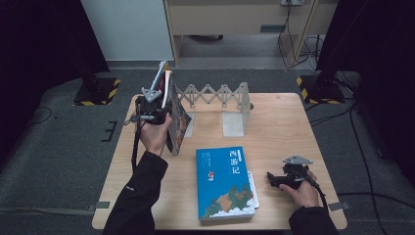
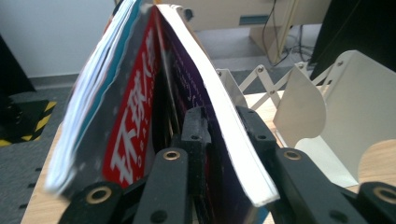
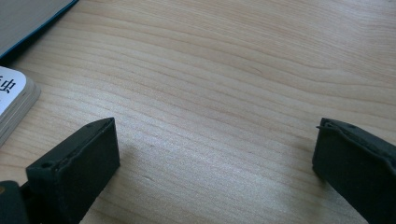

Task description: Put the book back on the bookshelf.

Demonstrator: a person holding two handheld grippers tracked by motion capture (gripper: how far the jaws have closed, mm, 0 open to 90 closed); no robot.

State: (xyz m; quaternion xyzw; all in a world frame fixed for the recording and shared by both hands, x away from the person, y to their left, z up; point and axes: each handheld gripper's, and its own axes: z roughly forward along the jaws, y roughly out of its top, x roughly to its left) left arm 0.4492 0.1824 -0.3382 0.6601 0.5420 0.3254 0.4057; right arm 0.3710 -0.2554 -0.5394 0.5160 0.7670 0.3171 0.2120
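A dark purple-covered book (image 2: 187,79) stands upright and tilted at the left end of the table (image 1: 279,132), leaning beside a red-lettered magazine (image 2: 133,121). My left gripper (image 2: 224,123) has one jaw on each side of this book (image 1: 177,120) and is shut on its lower edge. In the high view the left gripper (image 1: 164,108) is held up by a hand at the rack's left end. My right gripper (image 3: 215,135) rests low over bare wood, open, with nothing between its jaws. The high view shows the right gripper (image 1: 272,179) near the front right, just right of the flat books.
A white accordion book rack (image 1: 215,94) with a bookend (image 1: 235,117) runs along the table's back. A blue book (image 1: 225,183) lies flat at the front centre on a smaller white book (image 1: 254,188), whose corner (image 3: 14,102) is close to my right gripper's left jaw.
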